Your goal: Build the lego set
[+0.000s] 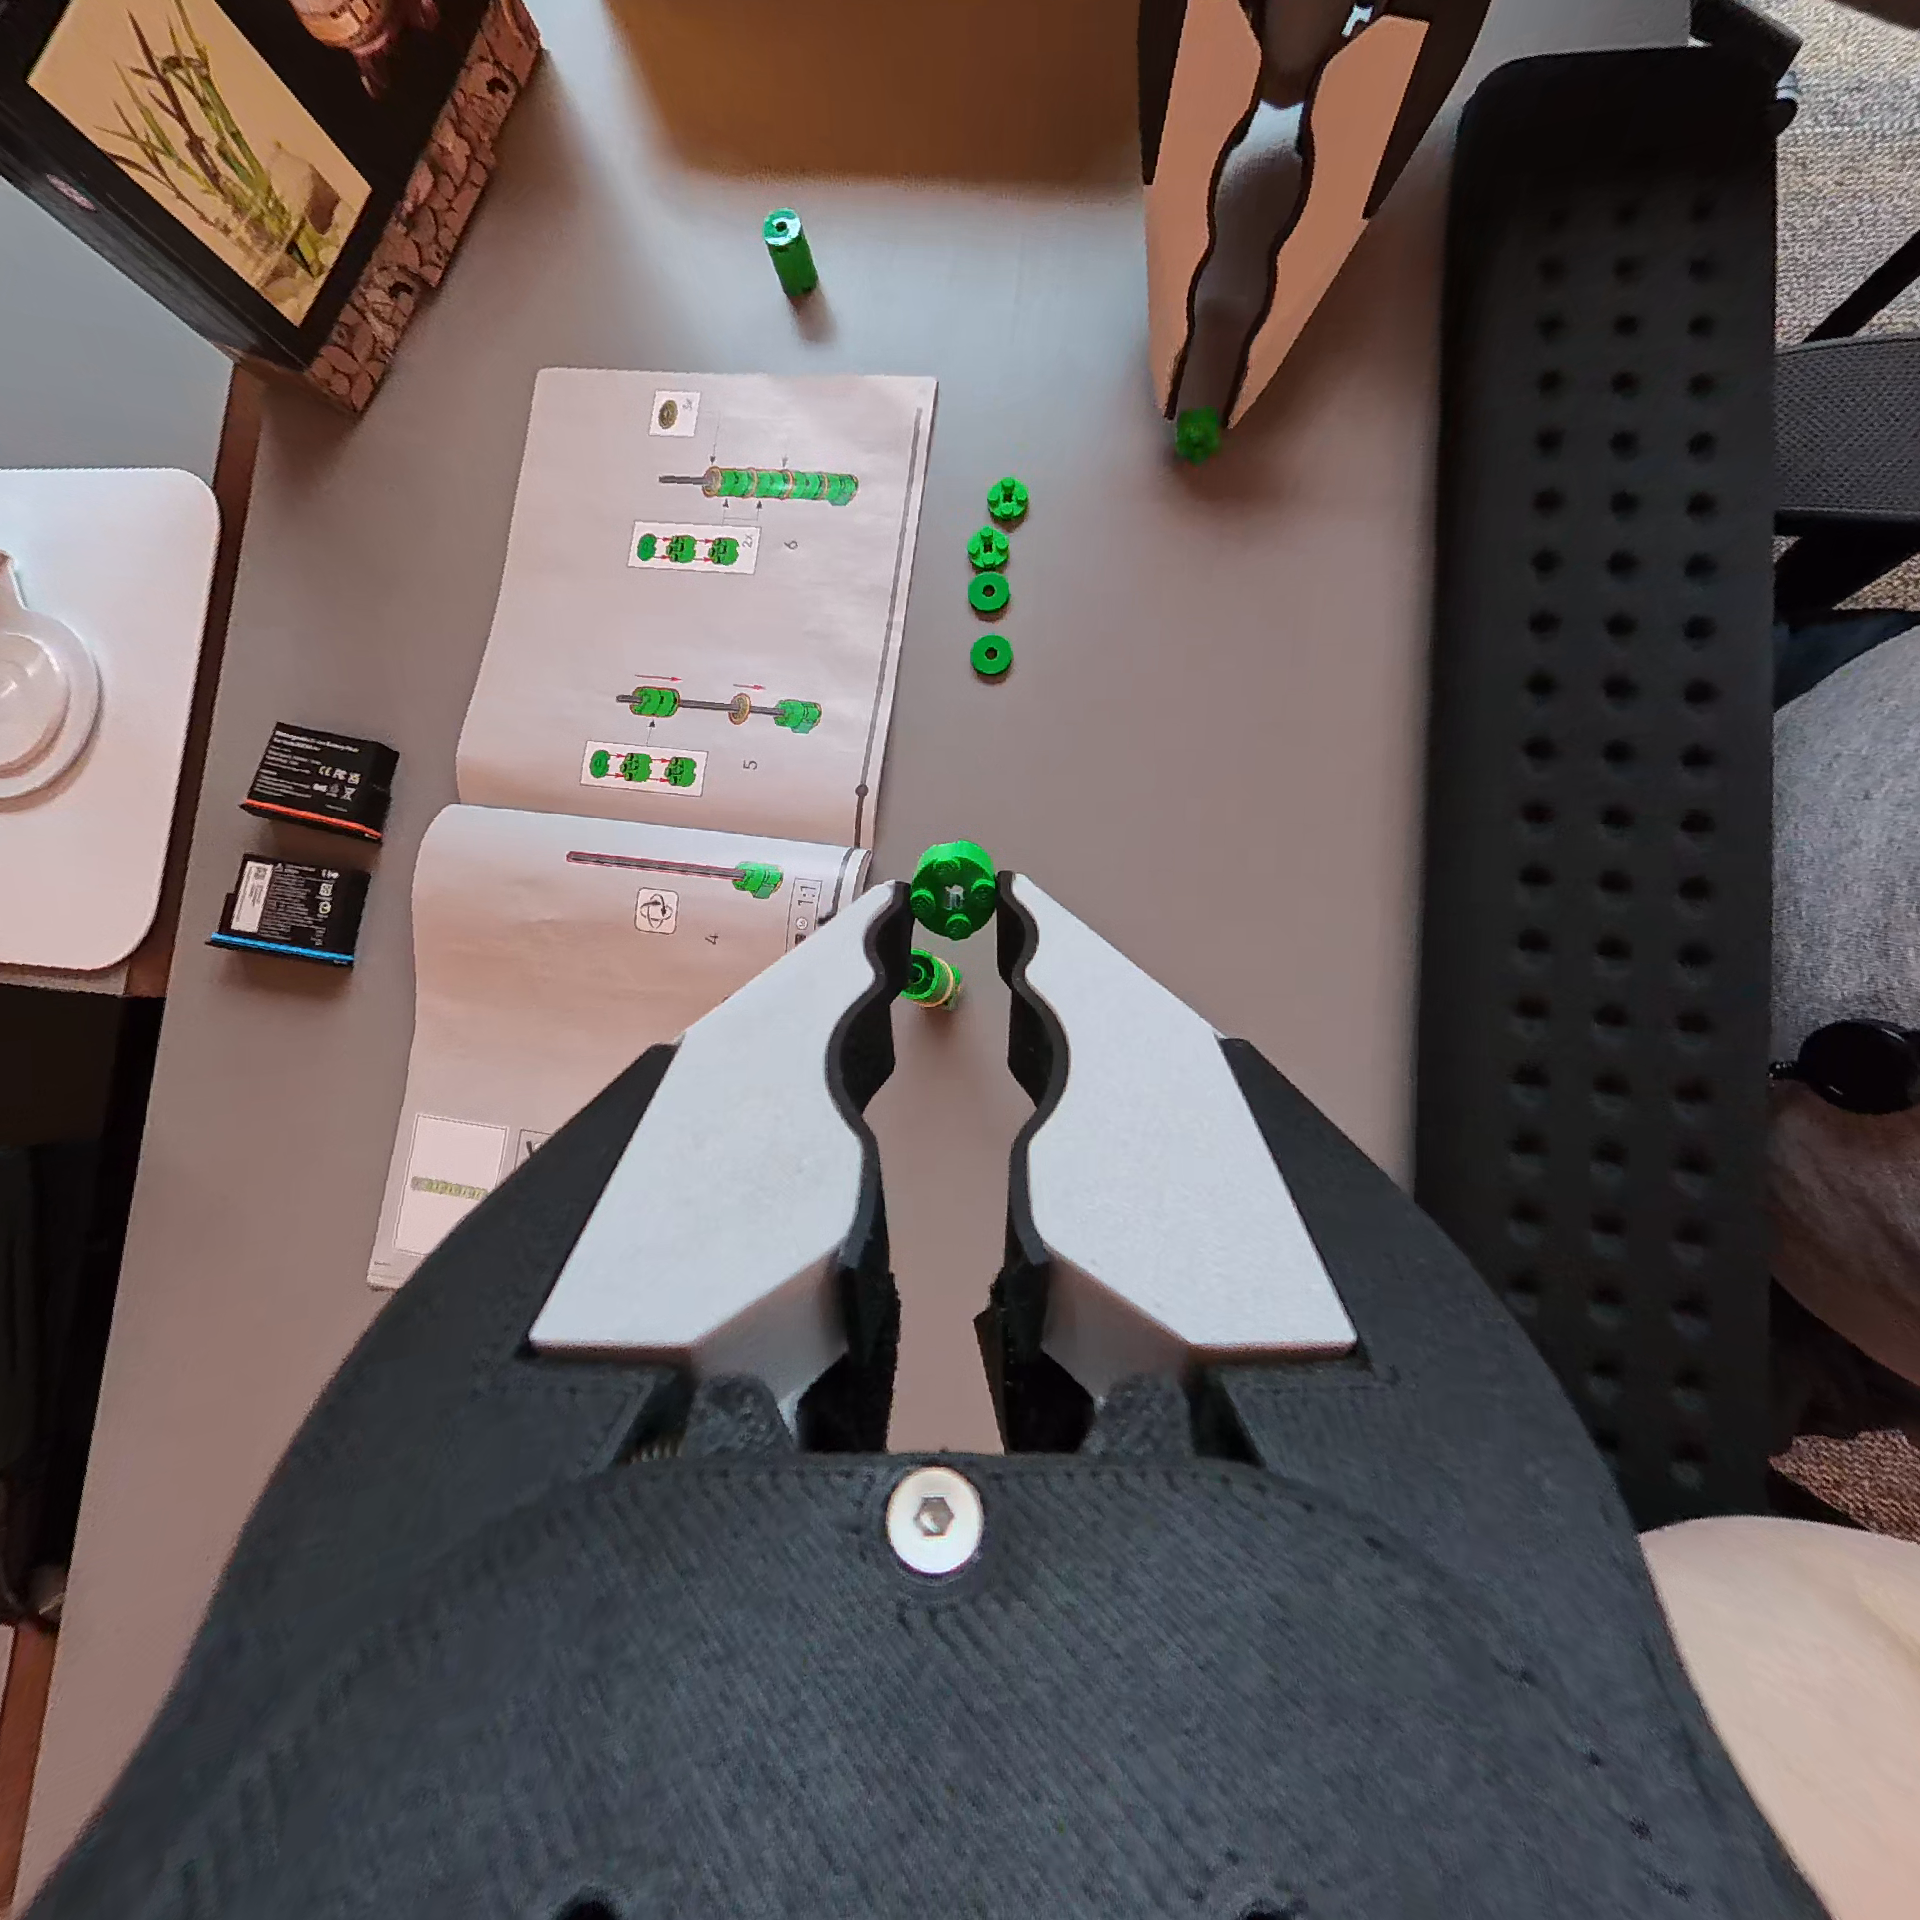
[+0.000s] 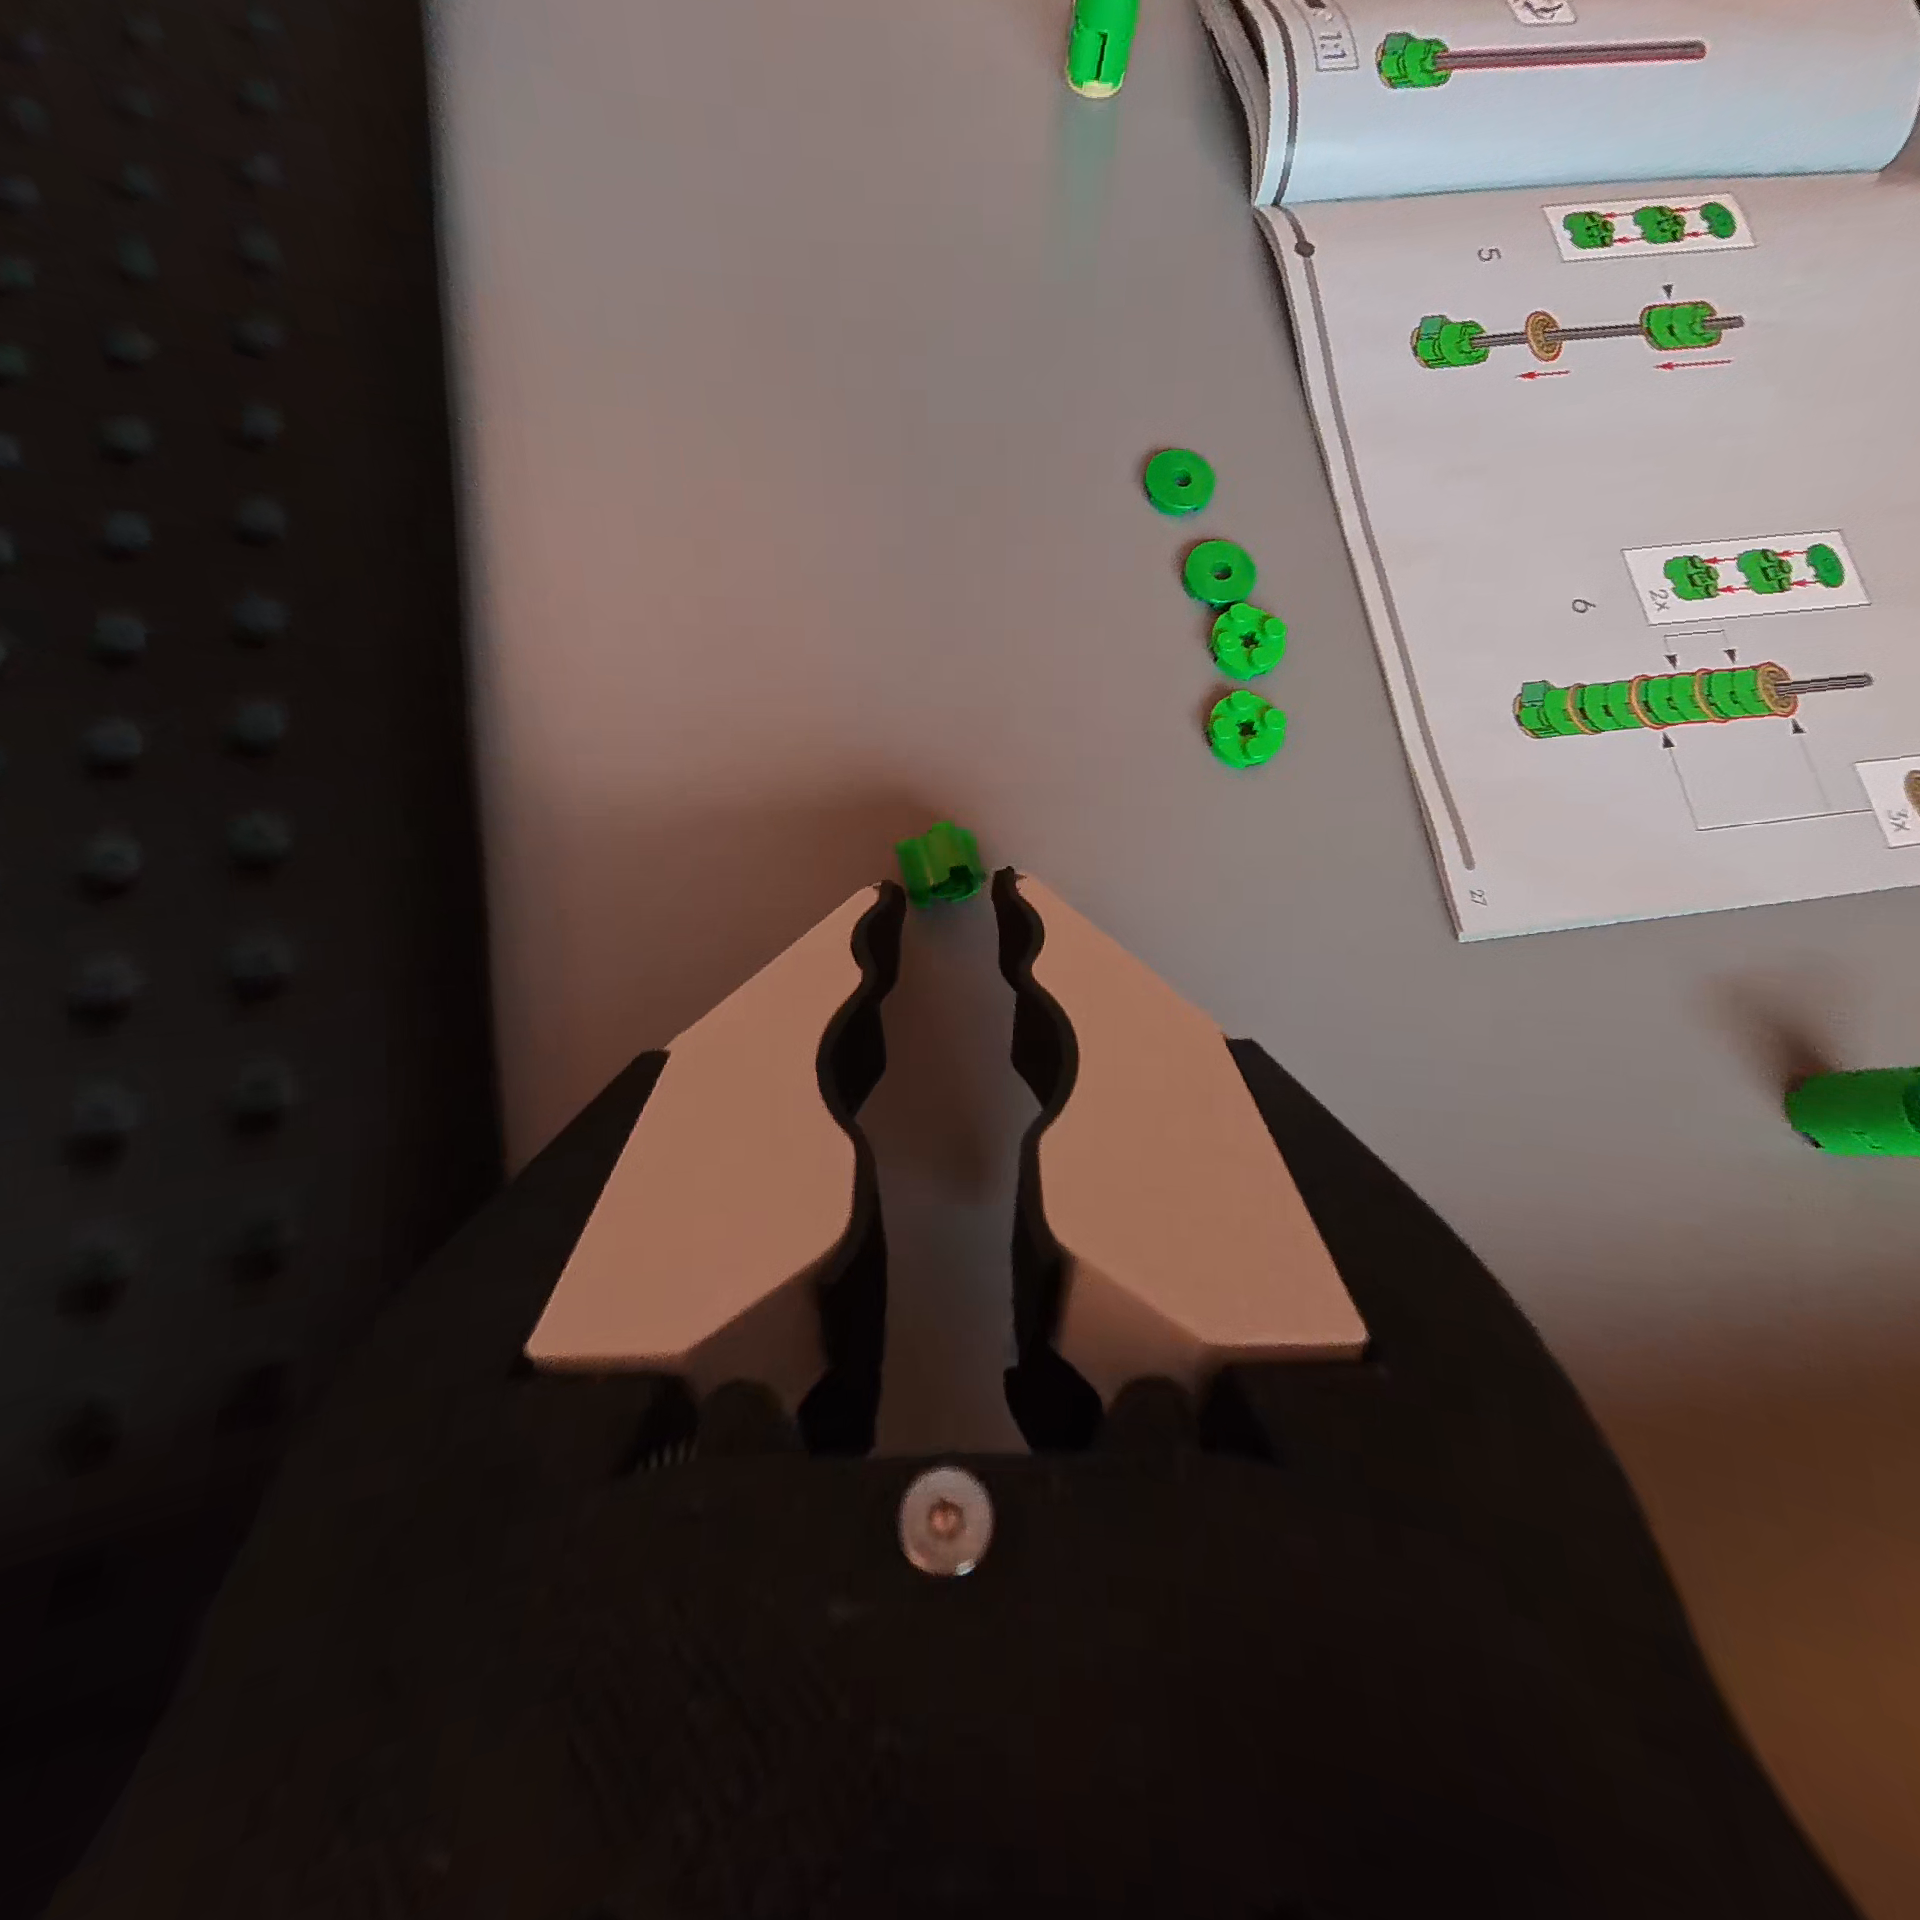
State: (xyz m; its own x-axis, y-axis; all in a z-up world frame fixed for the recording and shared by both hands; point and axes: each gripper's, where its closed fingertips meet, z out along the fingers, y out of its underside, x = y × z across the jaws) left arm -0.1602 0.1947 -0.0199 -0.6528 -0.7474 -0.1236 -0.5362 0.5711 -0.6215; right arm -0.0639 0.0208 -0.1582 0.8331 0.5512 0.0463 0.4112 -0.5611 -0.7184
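Observation:
My left gripper (image 1: 951, 891) is shut on a green round studded brick (image 1: 953, 891), studs facing the camera, above the grey table (image 1: 1195, 831). Just below it shows a green stack with a pale yellow end (image 1: 932, 979); I cannot tell whether the two are joined. That stack also shows in the right wrist view (image 2: 1099, 47). My right gripper (image 2: 943, 889) holds a small tilted green brick (image 2: 940, 868) at its fingertips, low over the table. In the left wrist view it (image 1: 1200, 414) is at the far right with that brick (image 1: 1197, 434).
Two studded round bricks (image 2: 1247, 727) and two flat round rings (image 2: 1179, 480) lie in a row beside the open instruction booklet (image 2: 1610, 468). A green cylinder stack (image 1: 790, 249) lies beyond the booklet. The set's box (image 1: 239, 156), two batteries (image 1: 322, 779), a white tray (image 1: 104, 717) and a black perforated panel (image 1: 1600, 727) border the table. Left tips to right tips: about 25 cm.

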